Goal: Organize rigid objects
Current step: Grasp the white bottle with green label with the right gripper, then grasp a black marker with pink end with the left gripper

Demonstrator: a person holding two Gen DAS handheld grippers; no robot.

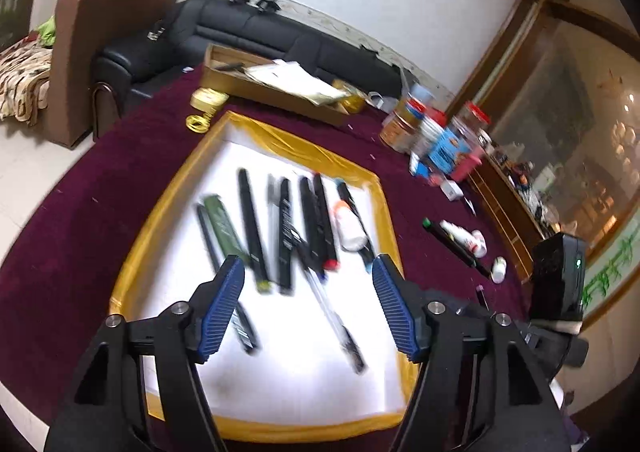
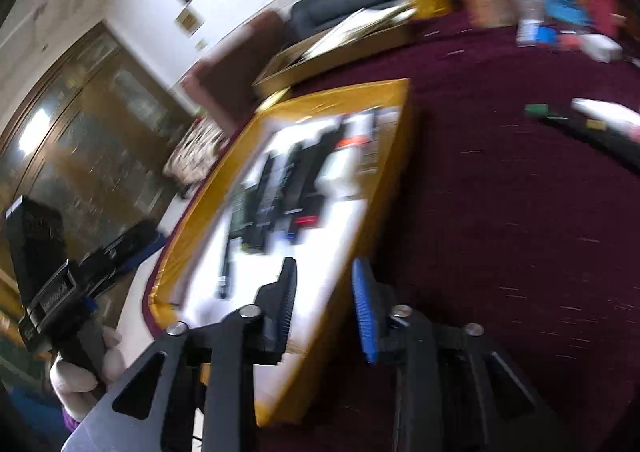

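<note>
Far left: brown armchair (image 1: 100,52) and a black sofa (image 1: 280,36) behind the table, nothing to do with the sorting.
Table: dark maroon cloth (image 1: 80,212) over the whole thing.
Wooden box (image 1: 256,88): sits at the back edge, got papers and what looks like a pen inside, kinda blurry though.
Gold-rimmed tray (image 1: 152,220): white bottom, front and centre. Holds a row of dark pens (image 1: 250,220) lying roughly side by side, a red-capped one (image 1: 326,228) and a white glue bottle (image 1: 349,226) toward its right side.
Left gripper (image 1: 308,266): hovering over the tray, fingers spread wide, nothing between them.
Right gripper (image 2: 324,276): over the tray's right rim, fingers only a narrow gap apart, nothing pinched.
Right of tray: green-capped pen (image 1: 452,242), another white bottle (image 1: 466,237) and a small white bottle (image 1: 499,269) loose on the cloth.
Back right: cluster of jars (image 1: 432,128), too smeared to read.
</note>
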